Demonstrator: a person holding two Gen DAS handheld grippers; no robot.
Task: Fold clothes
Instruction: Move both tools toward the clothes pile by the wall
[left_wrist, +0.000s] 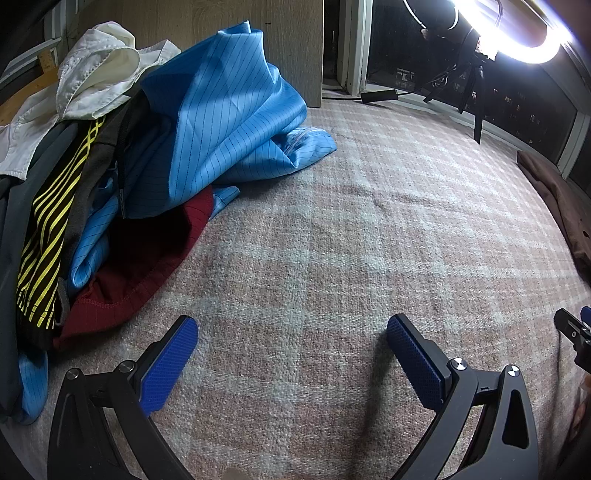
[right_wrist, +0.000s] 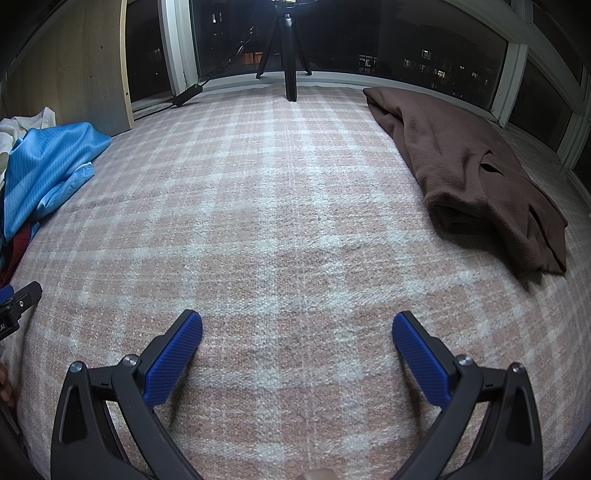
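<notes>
A heap of clothes lies at the left of the left wrist view: a light blue striped garment (left_wrist: 221, 122), a white shirt (left_wrist: 96, 74), a dark garment with yellow stripes (left_wrist: 48, 229) and a dark red one (left_wrist: 147, 258). The blue garment (right_wrist: 44, 173) also shows at the left edge of the right wrist view. A folded brown garment (right_wrist: 480, 177) lies at the right. My left gripper (left_wrist: 291, 328) is open and empty above the plaid cover, right of the heap. My right gripper (right_wrist: 297, 325) is open and empty over the cover's middle.
A pink and white plaid cover (right_wrist: 277, 206) spreads over the surface. A tripod (right_wrist: 288, 55) with a ring light (left_wrist: 517, 33) stands at the far edge by dark windows. A wooden panel (right_wrist: 74, 66) rises at the back left. A black power adapter (right_wrist: 186, 94) lies near it.
</notes>
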